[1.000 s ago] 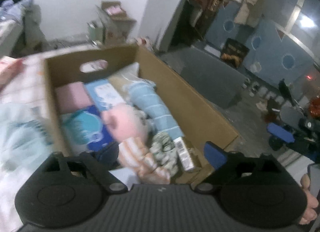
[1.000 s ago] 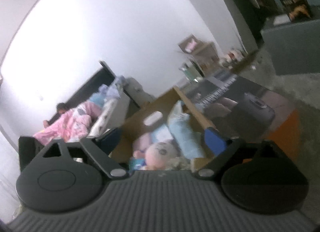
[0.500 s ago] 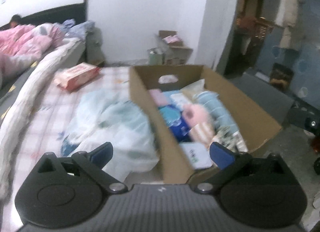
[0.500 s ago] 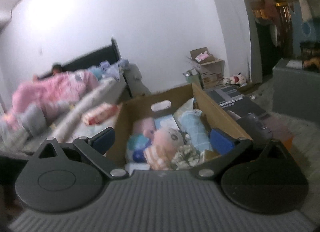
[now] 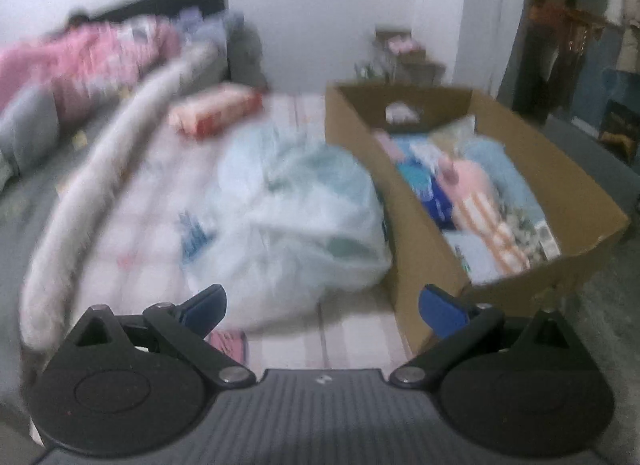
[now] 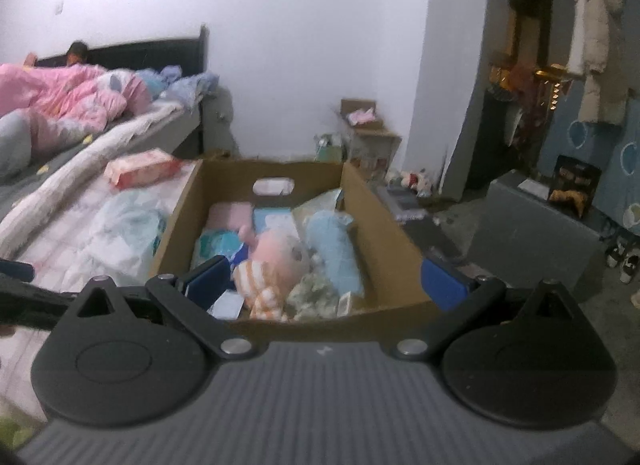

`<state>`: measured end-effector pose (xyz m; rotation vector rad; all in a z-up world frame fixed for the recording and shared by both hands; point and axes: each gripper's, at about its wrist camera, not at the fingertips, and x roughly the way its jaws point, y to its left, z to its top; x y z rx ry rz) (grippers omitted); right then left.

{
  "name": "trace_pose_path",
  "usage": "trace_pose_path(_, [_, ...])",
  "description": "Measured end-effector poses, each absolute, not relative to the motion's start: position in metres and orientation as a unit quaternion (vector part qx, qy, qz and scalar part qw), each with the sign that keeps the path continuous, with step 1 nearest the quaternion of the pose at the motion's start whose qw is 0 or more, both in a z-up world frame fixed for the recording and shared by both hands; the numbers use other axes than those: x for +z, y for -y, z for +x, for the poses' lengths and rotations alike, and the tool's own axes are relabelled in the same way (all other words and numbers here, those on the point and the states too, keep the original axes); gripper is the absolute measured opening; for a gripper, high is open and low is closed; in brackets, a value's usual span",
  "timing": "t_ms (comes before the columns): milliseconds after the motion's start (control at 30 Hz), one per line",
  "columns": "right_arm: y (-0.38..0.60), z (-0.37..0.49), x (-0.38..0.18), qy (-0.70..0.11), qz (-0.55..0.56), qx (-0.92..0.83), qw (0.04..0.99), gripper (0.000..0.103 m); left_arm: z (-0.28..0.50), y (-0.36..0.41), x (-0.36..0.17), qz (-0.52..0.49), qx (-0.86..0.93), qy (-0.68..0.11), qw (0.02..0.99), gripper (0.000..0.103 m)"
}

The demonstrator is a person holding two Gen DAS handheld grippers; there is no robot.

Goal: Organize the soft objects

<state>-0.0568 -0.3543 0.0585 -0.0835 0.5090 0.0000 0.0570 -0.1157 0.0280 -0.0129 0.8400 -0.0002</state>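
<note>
An open cardboard box (image 6: 384,225) stands on the bed's edge, filled with soft things: a pink plush doll (image 6: 276,261), a light blue rolled towel (image 6: 336,249), a pink pack and blue packs. The box also shows in the left wrist view (image 5: 568,185), at the right. A pale blue plastic bag (image 5: 304,221) of soft items lies on the checked sheet left of the box. A pink-red pack (image 5: 216,111) lies farther back. My left gripper (image 5: 322,305) is open and empty, just in front of the bag. My right gripper (image 6: 324,285) is open and empty before the box's near wall.
A person under a pink quilt (image 6: 68,97) lies on the bed beside a long white bolster (image 5: 100,169). A small carton (image 6: 364,125) stands by the wall. A grey cabinet (image 6: 532,233) and hanging coats (image 6: 596,53) stand at the right. The left gripper's arm (image 6: 24,301) shows at the left.
Both grippers have drawn back from the box. The left view has swung left from the box's inside to the bag and bed. The right view has dropped level with the box.
</note>
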Motion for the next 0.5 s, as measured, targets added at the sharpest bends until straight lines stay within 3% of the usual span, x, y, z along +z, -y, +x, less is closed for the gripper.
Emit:
trace_pose_path(200, [0.351,-0.033,0.027,-0.38,0.009,0.022,0.924,0.102,0.059,0.108,0.017,-0.068,-0.02,-0.455,0.888,0.103])
trace_pose_path(500, [0.333,-0.014,0.011,-0.434,0.033,0.051,0.899,0.102,0.056,0.126,0.015,-0.038,-0.033,-0.472,0.88,0.103])
